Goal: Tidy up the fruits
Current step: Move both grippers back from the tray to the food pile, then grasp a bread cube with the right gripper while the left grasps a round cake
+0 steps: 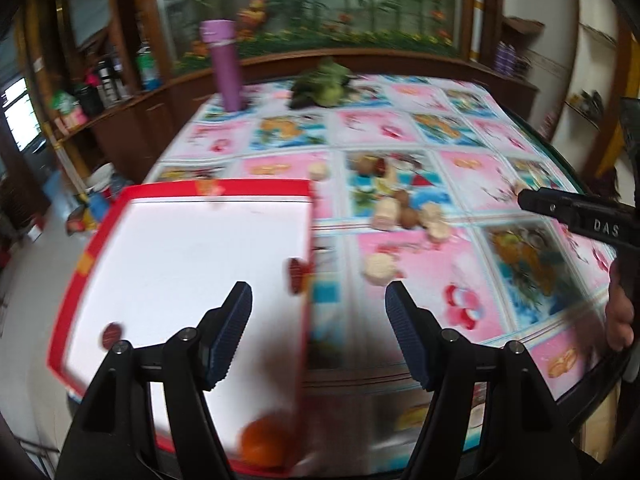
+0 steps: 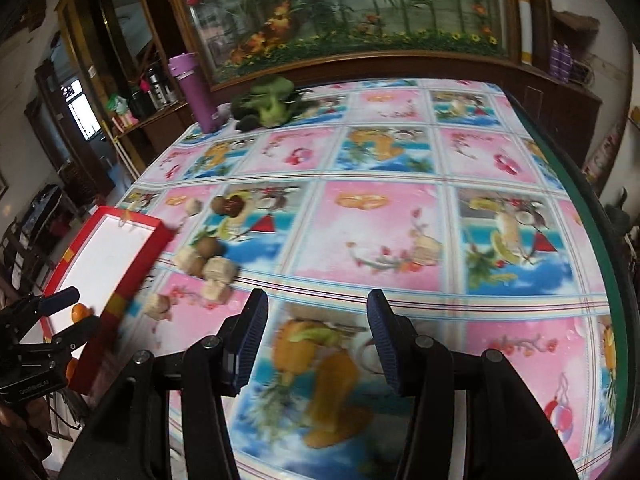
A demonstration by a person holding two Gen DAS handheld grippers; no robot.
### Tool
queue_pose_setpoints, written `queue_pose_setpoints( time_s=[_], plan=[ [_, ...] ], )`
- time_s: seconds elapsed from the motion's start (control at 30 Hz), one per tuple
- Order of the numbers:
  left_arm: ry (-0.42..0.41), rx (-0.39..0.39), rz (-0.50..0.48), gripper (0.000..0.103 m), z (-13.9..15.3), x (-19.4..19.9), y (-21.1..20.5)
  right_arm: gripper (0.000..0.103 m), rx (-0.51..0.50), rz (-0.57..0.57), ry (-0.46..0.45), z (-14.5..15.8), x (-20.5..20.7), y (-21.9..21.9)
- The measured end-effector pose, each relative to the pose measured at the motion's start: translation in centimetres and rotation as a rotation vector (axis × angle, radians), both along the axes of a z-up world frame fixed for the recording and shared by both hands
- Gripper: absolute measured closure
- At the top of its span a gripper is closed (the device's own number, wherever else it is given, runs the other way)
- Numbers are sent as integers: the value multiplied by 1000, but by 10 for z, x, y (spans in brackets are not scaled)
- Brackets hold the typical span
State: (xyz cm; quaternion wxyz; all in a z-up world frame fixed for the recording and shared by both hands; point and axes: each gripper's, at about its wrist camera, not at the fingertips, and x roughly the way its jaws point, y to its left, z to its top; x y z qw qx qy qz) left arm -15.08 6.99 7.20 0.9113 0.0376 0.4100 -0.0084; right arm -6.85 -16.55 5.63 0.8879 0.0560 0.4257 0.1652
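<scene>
Left wrist view: left gripper (image 1: pixel 319 334) fingers spread, empty; fruit cluster (image 1: pixel 400 208) ahead-right on tabletop (image 1: pixel 520 264), red tray (image 1: pixel 188 256) ahead-left; right gripper (image 2: pixel 318 342) likewise spread.

One red box (image 1: pixel 120 216); one orange (image 1: pixel 266 446); one purple flask (image 1: pixel 224 64)

Bright daylight, heavy motion blur, fisheye bending, dark vignetted corners

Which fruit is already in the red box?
Only the orange one, lying at the near end of the red box. The pale and brown fruits all lie on the tablecloth.
</scene>
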Motion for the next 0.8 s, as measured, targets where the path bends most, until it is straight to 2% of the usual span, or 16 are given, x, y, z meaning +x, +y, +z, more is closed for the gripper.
queue_pose_setpoints(
  time_s=[0.17, 0.3, 0.47, 0.63, 0.67, 0.73, 0.77, 0.8],
  plan=[
    [65, 19, -49, 33, -16, 15, -24, 52, 42, 13, 49, -13, 6, -5],
    [112, 8, -75, 33, -30, 26, -31, 52, 117, 105, 107, -21, 10, 21],
    [154, -16, -89, 34, -41, 38, -32, 52, 60, 190, 114, -20, 17, 73],
    [168, -38, -77, 36, -43, 41, -21, 54, -13, 207, 148, -31, 28, 103],
    [170, -49, -73, 36, -42, 40, -17, 55, -24, 207, 161, -35, 30, 108],
    [170, -67, -71, 36, -40, 37, -10, 65, -47, 210, 170, -38, 31, 113],
    [170, -75, -74, 37, -39, 37, -9, 68, -76, 204, 148, -38, 29, 116],
    [171, -82, -77, 37, -39, 37, -9, 77, -97, 206, 143, -38, 29, 118]
  ],
)
